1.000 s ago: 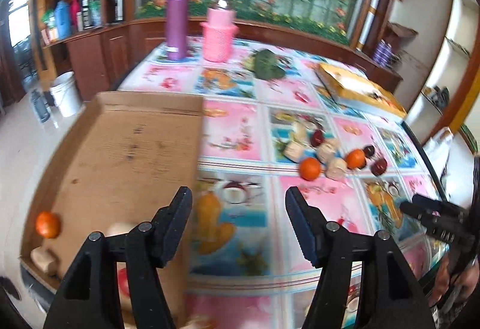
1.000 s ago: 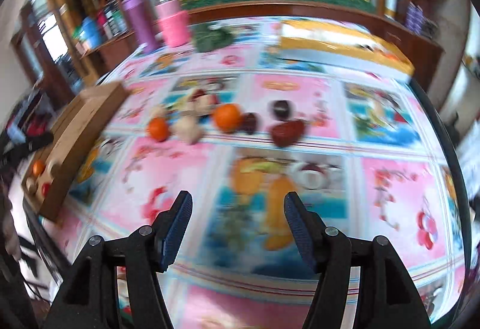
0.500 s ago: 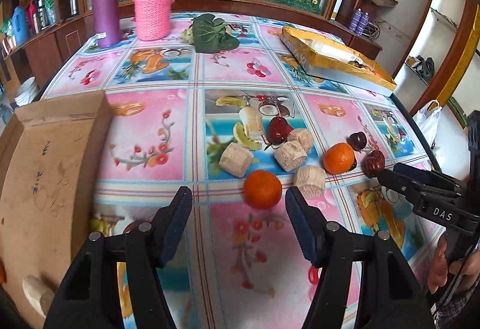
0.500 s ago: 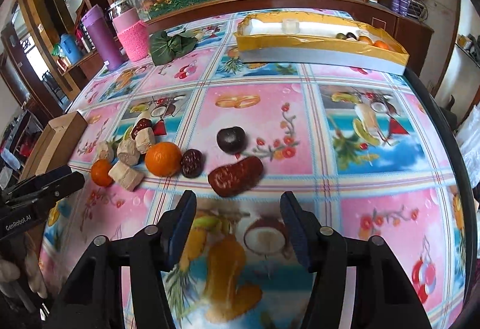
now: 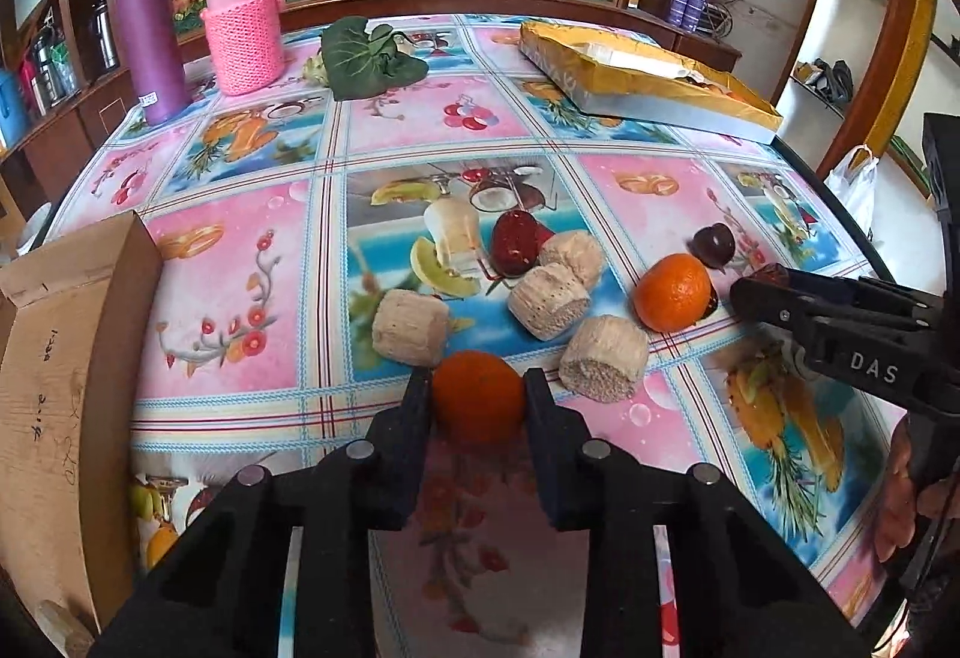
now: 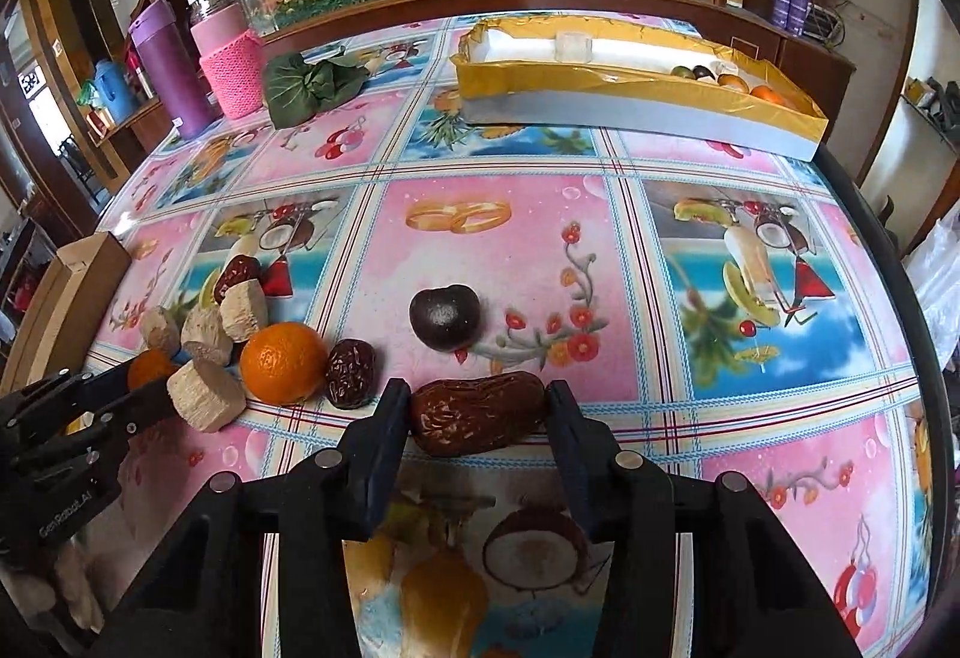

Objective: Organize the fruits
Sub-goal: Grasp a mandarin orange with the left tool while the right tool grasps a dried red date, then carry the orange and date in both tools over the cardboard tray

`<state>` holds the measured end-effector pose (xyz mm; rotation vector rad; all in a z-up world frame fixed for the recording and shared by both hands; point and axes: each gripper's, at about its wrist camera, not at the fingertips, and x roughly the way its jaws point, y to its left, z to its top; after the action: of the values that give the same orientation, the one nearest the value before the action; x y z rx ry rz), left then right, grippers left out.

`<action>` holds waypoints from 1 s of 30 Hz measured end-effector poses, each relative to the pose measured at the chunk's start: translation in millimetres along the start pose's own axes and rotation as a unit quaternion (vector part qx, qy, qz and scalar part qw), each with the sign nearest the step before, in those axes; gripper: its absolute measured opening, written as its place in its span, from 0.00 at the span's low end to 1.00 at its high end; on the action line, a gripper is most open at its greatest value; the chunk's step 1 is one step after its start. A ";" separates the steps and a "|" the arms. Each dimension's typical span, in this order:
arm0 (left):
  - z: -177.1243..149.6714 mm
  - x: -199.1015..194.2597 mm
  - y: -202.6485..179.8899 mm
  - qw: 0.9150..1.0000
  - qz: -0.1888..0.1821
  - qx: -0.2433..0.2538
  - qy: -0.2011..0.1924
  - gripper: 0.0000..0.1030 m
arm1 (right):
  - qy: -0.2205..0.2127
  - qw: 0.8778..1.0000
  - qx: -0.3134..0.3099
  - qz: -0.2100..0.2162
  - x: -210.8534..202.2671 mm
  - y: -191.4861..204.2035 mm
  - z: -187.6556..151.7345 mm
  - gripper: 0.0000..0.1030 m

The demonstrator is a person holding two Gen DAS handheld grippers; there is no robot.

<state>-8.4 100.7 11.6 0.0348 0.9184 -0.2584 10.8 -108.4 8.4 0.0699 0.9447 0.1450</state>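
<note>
Left wrist view: small orange point(image 5: 478, 405) on the tablecloth point(image 5: 240, 268), pinched between the fingers of the left gripper point(image 5: 478, 397), both pads touching its sides. Right wrist view: long brown date point(image 6: 478, 412) lying crosswise, clamped end to end by the right gripper point(image 6: 478, 409). Neither fruit clearly lifted off the cloth — cannot tell.

Just beyond, still loose on the table: a larger orange point(image 6: 282, 361), a wrinkled date point(image 6: 352, 372) touching it, a dark round plum point(image 6: 444, 316), a red date point(image 5: 514, 243), several pale cut chunks point(image 5: 547, 299).

Further out, the two destinations, judging by contents — cardboard box point(image 5: 54, 388) at the left edge, gold-lined tray point(image 6: 630, 100) at the far right with a few fruits already inside.

Sorting begun, probably under halfway: most of the pile left.
</note>
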 end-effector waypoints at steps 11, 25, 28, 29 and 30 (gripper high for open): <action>-14.6 -42.3 15.6 0.999 -0.012 -0.038 -0.020 0.28 | -0.010 1.000 0.004 0.012 -23.1 7.9 -12.2 0.47; -44.3 -128.8 105.3 0.992 0.045 -0.091 -0.076 0.28 | -0.048 0.991 -0.101 0.066 -82.1 109.9 -15.4 0.48; -50.0 -146.3 145.9 0.987 0.077 -0.117 -0.079 0.28 | -0.056 0.985 -0.135 0.092 -91.9 147.2 -7.7 0.48; -50.9 -151.9 160.6 0.985 0.087 -0.127 -0.080 0.28 | -0.057 0.983 -0.144 0.101 -93.8 159.1 -4.8 0.48; -51.3 -155.0 171.0 0.983 0.095 -0.132 -0.080 0.28 | -0.058 0.980 -0.153 0.112 -95.5 172.8 -1.9 0.48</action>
<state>-97.8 305.4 89.0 -0.1414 0.7770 0.0390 -62.0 47.6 105.1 -0.0992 0.7881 0.4877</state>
